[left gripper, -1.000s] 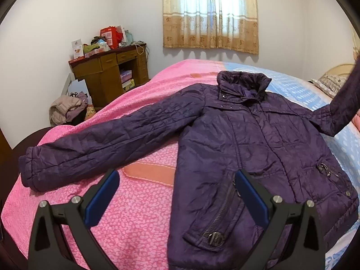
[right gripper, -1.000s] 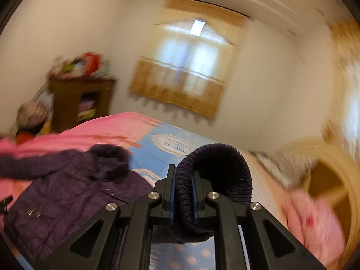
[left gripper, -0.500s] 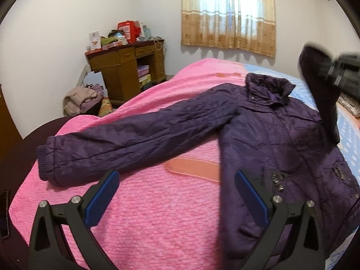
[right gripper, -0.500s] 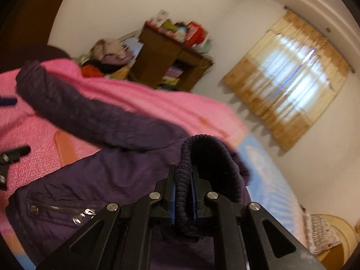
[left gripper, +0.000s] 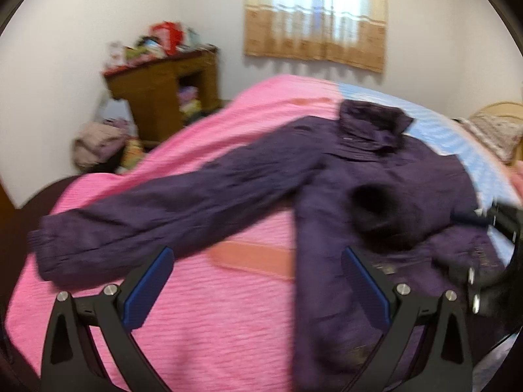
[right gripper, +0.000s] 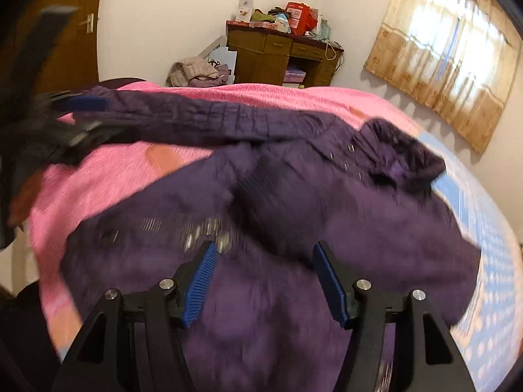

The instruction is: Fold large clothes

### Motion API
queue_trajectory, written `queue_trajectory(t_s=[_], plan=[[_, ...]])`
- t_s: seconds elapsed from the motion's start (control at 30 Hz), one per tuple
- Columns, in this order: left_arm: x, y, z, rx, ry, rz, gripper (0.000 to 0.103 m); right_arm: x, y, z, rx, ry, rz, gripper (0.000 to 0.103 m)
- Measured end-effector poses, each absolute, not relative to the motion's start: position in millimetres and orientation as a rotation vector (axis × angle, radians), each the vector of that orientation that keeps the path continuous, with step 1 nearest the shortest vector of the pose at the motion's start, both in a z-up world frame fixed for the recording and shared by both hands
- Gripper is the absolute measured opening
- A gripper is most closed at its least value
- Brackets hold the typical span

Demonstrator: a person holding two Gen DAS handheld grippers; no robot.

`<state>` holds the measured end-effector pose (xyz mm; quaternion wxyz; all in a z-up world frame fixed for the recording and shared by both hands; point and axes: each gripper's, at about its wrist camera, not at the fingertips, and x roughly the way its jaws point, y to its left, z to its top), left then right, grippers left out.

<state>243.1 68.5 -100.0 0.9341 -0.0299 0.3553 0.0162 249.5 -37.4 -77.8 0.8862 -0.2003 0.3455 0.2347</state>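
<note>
1. Right wrist view: the right hand-held gripper (right gripper: 264, 281) was seen spread wide and empty above the purple jacket (right gripper: 294, 222), which lay on the bed (right gripper: 228, 98).
2. The left hand-held gripper (left gripper: 258, 287) was likewise spread, empty (blurred).
3. The outstretched sleeve (left gripper: 157, 215) would best be pinched at its cuff and laid across the body.
4. A cluttered wooden desk (right gripper: 278, 55) stood by a curtained window (right gripper: 451, 52).

the left tool (left gripper: 256, 287) had matte black angular arms, round silver screws on each, and ribbed blue pads (left gripper: 148, 289) lining its two fingers. the right tool (right gripper: 264, 282) matched it: black frame, silver screws, blue ribbed pads (right gripper: 199, 284).
</note>
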Motion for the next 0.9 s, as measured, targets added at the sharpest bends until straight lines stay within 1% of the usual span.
queue_trajectory(t_s=[0.13, 0.23, 0.3, 0.33, 0.37, 0.4, 0.43, 0.47, 0.5, 0.53, 0.57, 0.63, 0.8, 0.9], plan=[[262, 33, -98, -0.079, 0.752, -0.099, 0.103, 228, -79, -91, -0.353, 0.714, 0.438, 0.063], [286, 4, -105, -0.080, 0.794, -0.185, 0.103, 231, -99, -106, -0.301, 0.725, 0.380, 0.063], [304, -9, -113, -0.089, 0.836, -0.209, 0.100, 232, -110, -117, -0.266, 0.724, 0.351, 0.063], [315, -14, -118, -0.101, 0.865, -0.231, 0.093, 231, -113, -121, -0.253, 0.724, 0.347, 0.063], [323, -18, -122, -0.101, 0.884, -0.232, 0.082, 231, -117, -128, -0.227, 0.726, 0.349, 0.064], [334, -22, -128, -0.108, 0.911, -0.236, 0.078, 231, -121, -134, -0.204, 0.724, 0.348, 0.065], [339, -23, -133, -0.131, 0.934, -0.255, 0.069, 231, -123, -137, -0.189, 0.718, 0.347, 0.065], [345, -23, -137, -0.166, 0.956, -0.284, 0.049, 230, -124, -136, -0.181, 0.707, 0.346, 0.067], [348, -23, -142, -0.213, 0.974, -0.326, 0.032, 230, -123, -135, -0.183, 0.698, 0.338, 0.072], [350, -22, -145, -0.245, 0.980, -0.339, 0.017, 231, -121, -135, -0.187, 0.696, 0.329, 0.073], [348, -22, -143, -0.249, 0.961, -0.329, 0.014, 230, -120, -137, -0.188, 0.698, 0.329, 0.073], [337, -23, -125, -0.212, 0.868, -0.312, 0.012, 232, -119, -138, -0.185, 0.695, 0.350, 0.073], [308, -12, -94, -0.162, 0.747, -0.263, 0.012, 233, -124, -140, -0.170, 0.700, 0.353, 0.074], [300, -11, -107, -0.110, 0.802, -0.243, 0.012, 233, -123, -141, -0.175, 0.702, 0.348, 0.075]])
